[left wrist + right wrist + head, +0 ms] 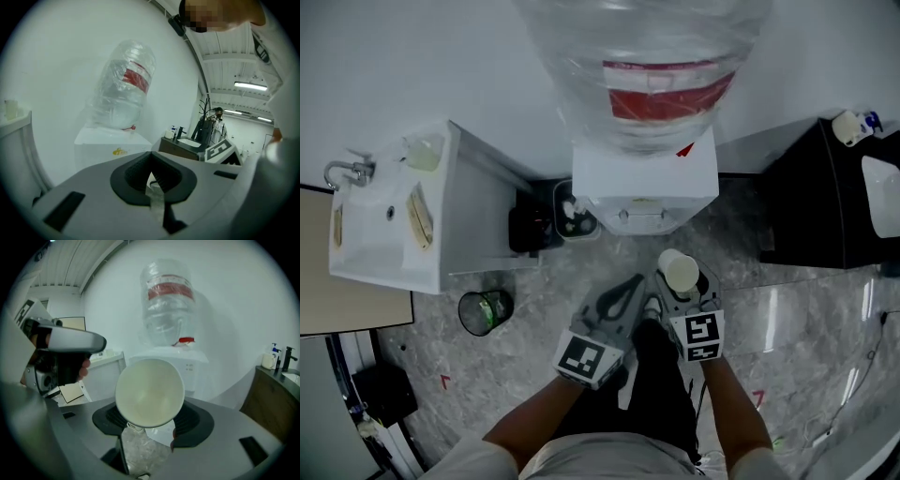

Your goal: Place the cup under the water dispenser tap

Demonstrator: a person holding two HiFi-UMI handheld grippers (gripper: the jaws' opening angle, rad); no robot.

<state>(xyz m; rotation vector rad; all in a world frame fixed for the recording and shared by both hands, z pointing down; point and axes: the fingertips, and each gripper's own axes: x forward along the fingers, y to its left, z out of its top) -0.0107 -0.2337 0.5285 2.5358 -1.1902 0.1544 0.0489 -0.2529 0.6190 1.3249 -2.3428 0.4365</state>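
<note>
A white paper cup (680,270) is gripped between the jaws of my right gripper (682,281), low in front of the water dispenser (642,178). In the right gripper view the cup (150,392) shows its round pale inside. It sits between the dark pads of the right gripper (152,418), with the dispenser (178,357) and its clear bottle (166,301) straight behind. My left gripper (633,281) hangs just left of the cup, its tips together and empty. In the left gripper view the left gripper (151,157) is shut and the dispenser (110,145) stands ahead to the left.
A white sink cabinet (394,225) stands left of the dispenser, with a small black bin (485,311) on the floor before it. A dark box (534,230) sits against the dispenser's left side. A dark counter (825,197) with a soap bottle (853,127) is at the right.
</note>
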